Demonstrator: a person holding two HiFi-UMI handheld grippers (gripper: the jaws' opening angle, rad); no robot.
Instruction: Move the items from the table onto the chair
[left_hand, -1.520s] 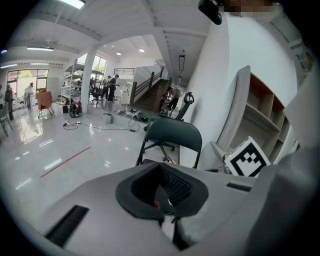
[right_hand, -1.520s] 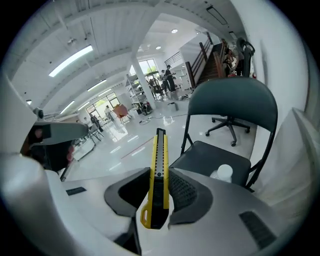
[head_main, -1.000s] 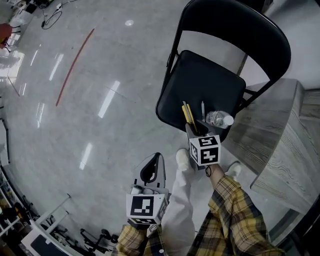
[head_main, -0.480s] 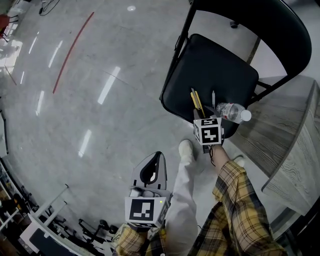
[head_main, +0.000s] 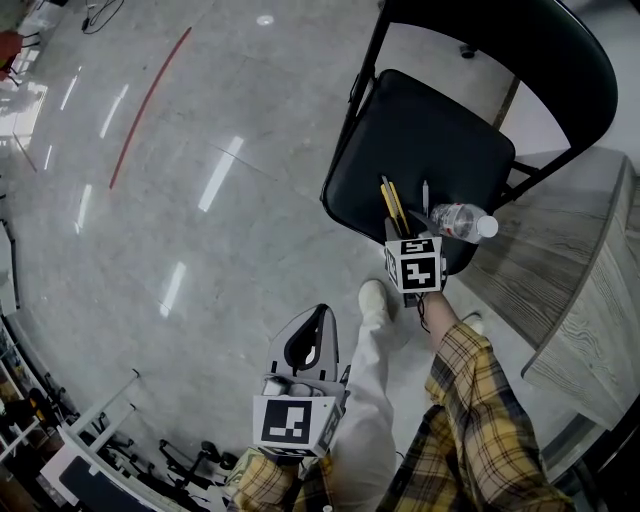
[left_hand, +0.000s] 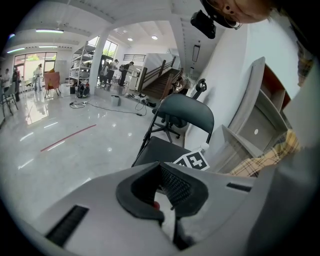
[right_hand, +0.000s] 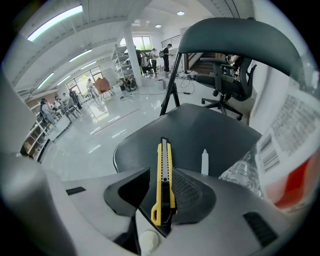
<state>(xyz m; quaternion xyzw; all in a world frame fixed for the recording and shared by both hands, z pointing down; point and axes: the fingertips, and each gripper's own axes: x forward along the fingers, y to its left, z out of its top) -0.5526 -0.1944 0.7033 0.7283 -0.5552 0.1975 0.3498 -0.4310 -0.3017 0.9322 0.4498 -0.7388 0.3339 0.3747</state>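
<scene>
Knife (right_hand: 163, 160) sits between the down-tilted right gripper's (right_hand: 161, 176) parted jaws.

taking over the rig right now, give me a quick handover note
Left gripper: shut, empty, over the floor.
Right gripper: low over the chair seat, jaws apart, knife between them against one pad, gap at the other; looks released.
On the seat: pen, bottle, knife beside them.
Done: those three are off the table.
Left: back the right gripper off, then check the table; only part of it shows.
</scene>
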